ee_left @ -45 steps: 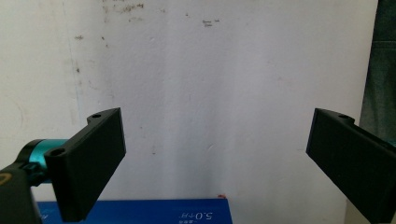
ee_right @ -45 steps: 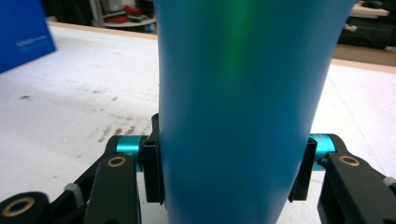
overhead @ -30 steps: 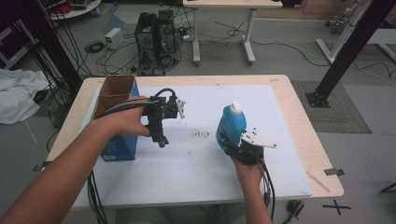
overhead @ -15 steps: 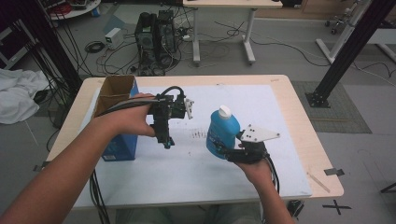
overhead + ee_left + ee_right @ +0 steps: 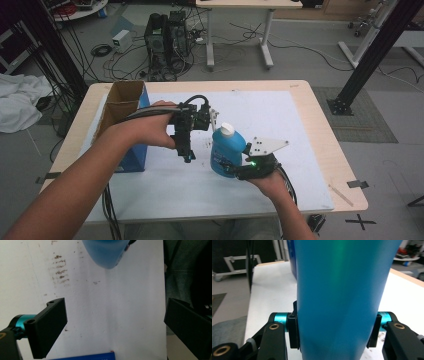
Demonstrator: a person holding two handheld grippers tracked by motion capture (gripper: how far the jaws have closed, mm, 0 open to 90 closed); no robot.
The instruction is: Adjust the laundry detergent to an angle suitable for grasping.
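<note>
A workshop floor strewn with cables, a computer tower (image 5: 167,42) and a second table (image 5: 240,20) is lying beyond the wooden desk (image 5: 320,145), which is carrying a white sheet (image 5: 280,115) over most of its top. An open cardboard box with blue sides (image 5: 125,107) is standing at the desk's far left part, just behind the person's left forearm.

The right tool (image 5: 235,169) is gripping a blue plastic bottle with a white cap (image 5: 226,150). In the right gripper view its two black jaws are pressing against opposite sides of the bottle's body (image 5: 342,297), low down, with the bottle rising upright between them. In the high view the bottle is standing tall ahead of this tool, its cap up and leaning slightly; whether its base is touching the sheet cannot be told. The grey three-cornered plate (image 5: 267,146) is sitting on top of the tool, to the right of the bottle.

The left tool (image 5: 187,156) is pointing downward over the sheet, just to the left of the bottle and apart from it. In the left gripper view its jaws are standing wide apart with nothing between them but the white sheet (image 5: 110,315); the bottle's blue underside (image 5: 107,252) is showing ahead of them, beyond the jaw tips.
</note>
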